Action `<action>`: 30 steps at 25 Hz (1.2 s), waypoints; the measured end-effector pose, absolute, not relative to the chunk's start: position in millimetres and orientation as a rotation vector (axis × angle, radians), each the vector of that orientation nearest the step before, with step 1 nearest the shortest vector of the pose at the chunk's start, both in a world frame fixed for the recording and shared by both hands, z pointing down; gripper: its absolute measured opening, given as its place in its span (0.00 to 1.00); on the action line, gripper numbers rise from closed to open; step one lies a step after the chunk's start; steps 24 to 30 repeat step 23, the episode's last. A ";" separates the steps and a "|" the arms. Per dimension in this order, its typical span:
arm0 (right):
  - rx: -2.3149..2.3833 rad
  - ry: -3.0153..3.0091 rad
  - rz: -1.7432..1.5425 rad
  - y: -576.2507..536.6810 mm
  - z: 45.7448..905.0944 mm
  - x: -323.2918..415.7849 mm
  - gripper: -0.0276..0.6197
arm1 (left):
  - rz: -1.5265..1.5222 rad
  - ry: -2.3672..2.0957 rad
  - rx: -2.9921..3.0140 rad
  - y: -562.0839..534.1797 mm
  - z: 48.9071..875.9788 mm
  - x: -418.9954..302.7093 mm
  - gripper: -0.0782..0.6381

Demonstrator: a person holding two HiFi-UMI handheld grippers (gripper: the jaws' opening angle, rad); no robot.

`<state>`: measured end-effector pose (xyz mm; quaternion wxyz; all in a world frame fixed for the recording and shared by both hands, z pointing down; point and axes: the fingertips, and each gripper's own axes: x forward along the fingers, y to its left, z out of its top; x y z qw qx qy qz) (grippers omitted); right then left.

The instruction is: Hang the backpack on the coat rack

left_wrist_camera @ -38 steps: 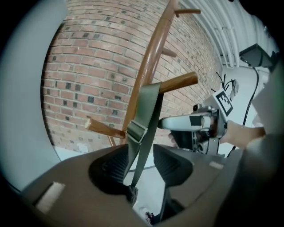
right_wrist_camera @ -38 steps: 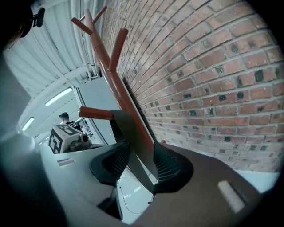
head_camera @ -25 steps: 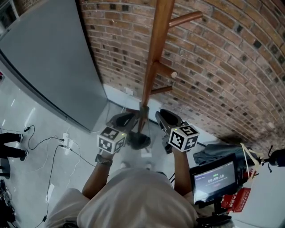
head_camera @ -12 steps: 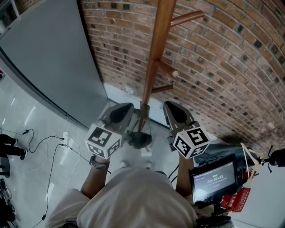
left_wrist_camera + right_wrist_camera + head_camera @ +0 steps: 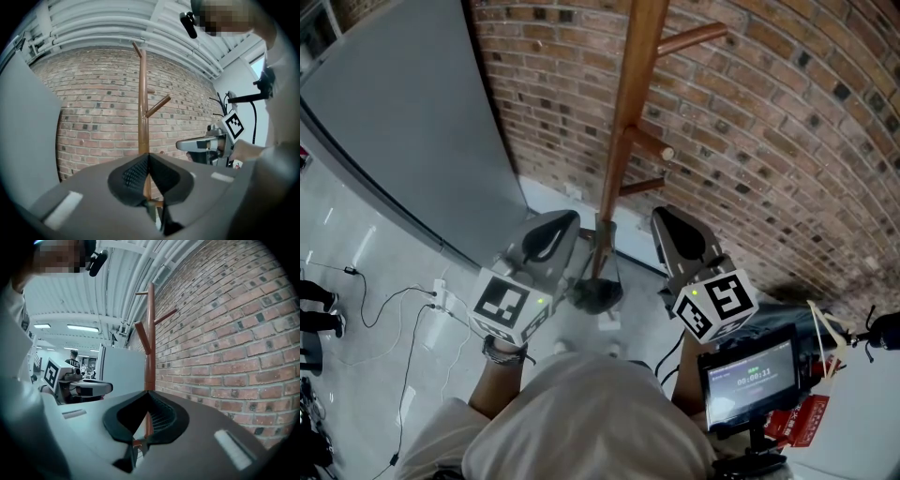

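Brick wall point(image 5: 769, 141), grey panel point(image 5: 403, 122), glossy pale floor point(image 5: 384, 253) around coat rack point(image 5: 623, 122); left gripper point(image 5: 148, 155) and right gripper point(image 5: 149, 393) tight together, empty.

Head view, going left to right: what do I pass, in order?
grey panel → left gripper → coat rack → right gripper → screen

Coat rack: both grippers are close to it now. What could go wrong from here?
The left gripper and right gripper are shut and empty near the coat rack; a careless swing could knock it. Its pegs stick out and could catch a gripper. Cables lie on the floor to the left, a trip risk.
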<state>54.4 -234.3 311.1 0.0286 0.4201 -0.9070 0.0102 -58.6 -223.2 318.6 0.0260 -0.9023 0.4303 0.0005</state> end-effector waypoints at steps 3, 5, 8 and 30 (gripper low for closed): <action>1.266 -2.806 0.016 -230.7 309.0 49.5 0.04 | -0.011 1.309 -2.755 -220.5 311.4 -57.2 0.11; 1.255 -2.810 0.009 -229.5 308.1 47.5 0.04 | -0.024 1.303 -2.747 -219.4 310.8 -56.9 0.11; 1.254 -2.815 0.012 -229.8 308.1 47.4 0.04 | -0.030 1.300 -2.740 -219.2 310.5 -56.1 0.11; 1.262 -2.794 0.033 -235.1 316.6 48.8 0.04 | -0.062 1.279 -2.745 -222.0 316.5 -52.8 0.11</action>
